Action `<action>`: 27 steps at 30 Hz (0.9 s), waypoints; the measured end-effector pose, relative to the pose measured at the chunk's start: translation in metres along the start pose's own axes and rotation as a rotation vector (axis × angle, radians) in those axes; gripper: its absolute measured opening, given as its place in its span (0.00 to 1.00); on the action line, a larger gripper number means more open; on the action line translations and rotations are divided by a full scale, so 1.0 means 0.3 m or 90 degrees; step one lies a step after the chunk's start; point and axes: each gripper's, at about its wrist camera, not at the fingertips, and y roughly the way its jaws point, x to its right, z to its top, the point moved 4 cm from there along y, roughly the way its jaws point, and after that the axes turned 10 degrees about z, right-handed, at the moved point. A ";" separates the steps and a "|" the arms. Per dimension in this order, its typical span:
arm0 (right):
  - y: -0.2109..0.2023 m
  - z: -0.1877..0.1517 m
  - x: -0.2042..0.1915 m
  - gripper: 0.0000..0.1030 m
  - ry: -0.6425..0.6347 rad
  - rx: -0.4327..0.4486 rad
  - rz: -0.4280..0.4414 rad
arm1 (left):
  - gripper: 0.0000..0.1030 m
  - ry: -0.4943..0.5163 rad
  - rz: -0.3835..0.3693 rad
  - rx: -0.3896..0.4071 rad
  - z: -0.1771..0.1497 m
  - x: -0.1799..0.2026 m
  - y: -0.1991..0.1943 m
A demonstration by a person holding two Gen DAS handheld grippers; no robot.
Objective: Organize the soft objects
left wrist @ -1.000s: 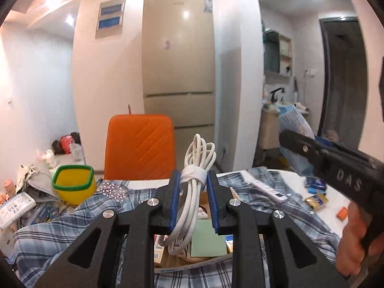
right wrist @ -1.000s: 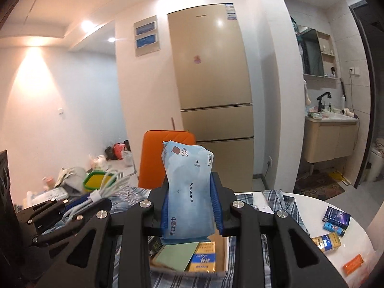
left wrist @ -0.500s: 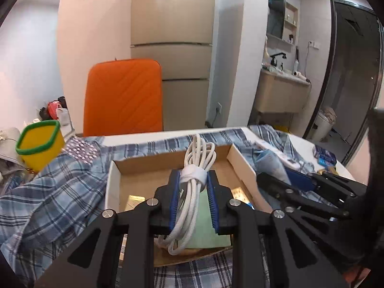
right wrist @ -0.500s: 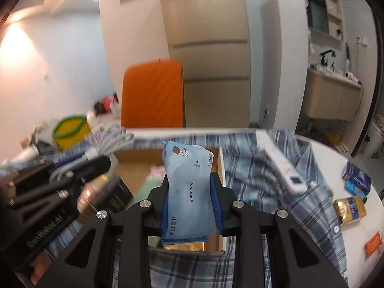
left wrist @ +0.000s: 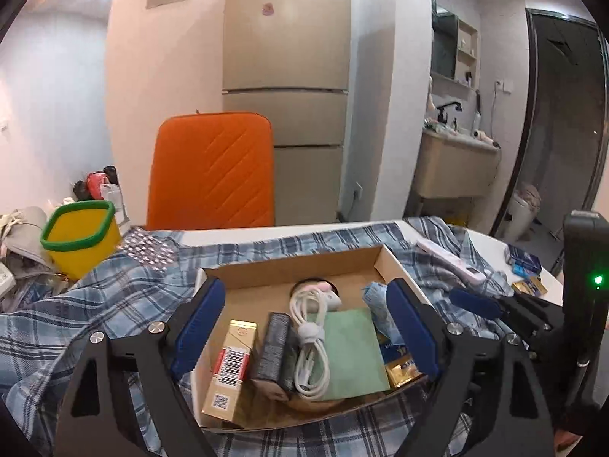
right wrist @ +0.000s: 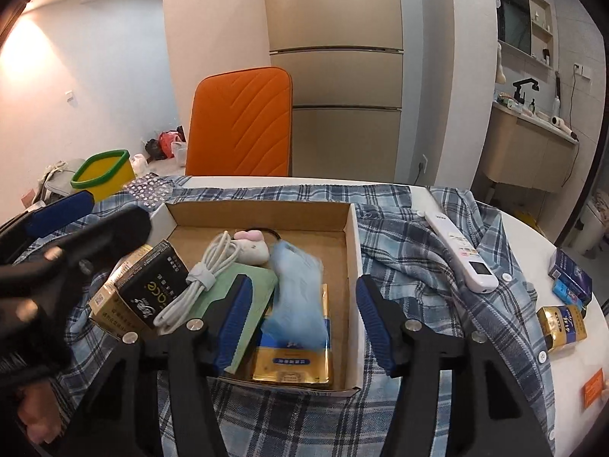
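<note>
The white cable and the blue tissue pack, clamped half a second earlier, have been let go into the cardboard box by the left gripper and right gripper, whose jaws have just been opening and now stand empty, so both drops appear done

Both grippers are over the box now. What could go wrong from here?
1. The blue pack sits loosely on a gold box between the right gripper's just-opened jaws; pulling back could snag it.
2. The white cable lies between the left gripper's just-opened jaws and could catch.
3. The cardboard box rests on a rumpled shirt, so a nudge may shift it.
</note>
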 end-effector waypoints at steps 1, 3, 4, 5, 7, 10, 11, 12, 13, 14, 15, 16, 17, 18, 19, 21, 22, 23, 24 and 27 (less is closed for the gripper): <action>-0.003 0.002 0.001 0.57 0.004 0.001 0.002 | 0.83 0.002 0.006 0.006 0.004 -0.004 -0.009; -0.014 0.009 0.003 0.57 0.008 0.006 0.002 | 0.83 0.000 0.005 0.017 0.012 -0.009 -0.030; -0.023 0.014 0.004 0.57 0.008 0.012 -0.001 | 0.83 -0.005 0.004 0.024 0.017 -0.014 -0.044; -0.034 0.019 0.004 0.57 0.009 0.021 -0.005 | 0.83 -0.007 0.003 0.030 0.021 -0.019 -0.060; -0.067 0.029 0.003 0.57 0.020 0.042 -0.017 | 0.83 -0.001 0.004 0.052 0.027 -0.025 -0.107; -0.161 0.054 -0.012 0.57 0.033 0.092 -0.030 | 0.83 0.009 0.018 0.099 0.030 -0.043 -0.204; -0.194 0.061 -0.023 0.57 0.028 0.106 -0.030 | 0.83 0.012 0.021 0.110 0.032 -0.050 -0.232; -0.219 0.064 -0.031 0.57 0.024 0.116 -0.032 | 0.83 0.013 0.023 0.121 0.034 -0.059 -0.260; -0.254 0.067 -0.043 0.57 0.019 0.131 -0.035 | 0.83 0.012 0.021 0.133 0.036 -0.070 -0.292; -0.301 0.068 -0.058 0.57 0.015 0.152 -0.040 | 0.83 0.009 0.016 0.147 0.037 -0.082 -0.325; -0.334 0.069 -0.066 0.57 0.014 0.166 -0.044 | 0.83 0.005 0.015 0.159 0.036 -0.093 -0.355; -0.379 0.067 -0.081 0.57 0.009 0.189 -0.050 | 0.83 0.000 0.017 0.176 0.034 -0.109 -0.390; -0.419 0.065 -0.098 0.57 0.001 0.210 -0.054 | 0.83 -0.005 0.016 0.189 0.032 -0.122 -0.418; -0.449 0.064 -0.109 0.58 -0.006 0.224 -0.056 | 0.83 -0.010 0.014 0.200 0.029 -0.135 -0.443; -0.488 0.060 -0.130 0.58 -0.018 0.243 -0.057 | 0.83 -0.016 0.014 0.209 0.023 -0.147 -0.468; -0.540 0.053 -0.156 0.62 -0.028 0.270 -0.058 | 0.85 -0.020 0.012 0.221 0.010 -0.162 -0.503; -0.573 0.045 -0.169 0.63 -0.028 0.288 -0.052 | 0.91 -0.018 0.012 0.229 -0.001 -0.168 -0.519; -0.595 0.037 -0.177 0.66 -0.027 0.304 -0.046 | 0.98 -0.015 0.015 0.236 -0.014 -0.170 -0.531; -0.617 0.028 -0.184 0.72 -0.026 0.326 -0.046 | 1.00 -0.011 0.015 0.245 -0.027 -0.174 -0.544; -0.683 -0.014 -0.202 1.00 -0.035 0.402 -0.061 | 1.00 -0.012 0.030 0.284 -0.070 -0.181 -0.590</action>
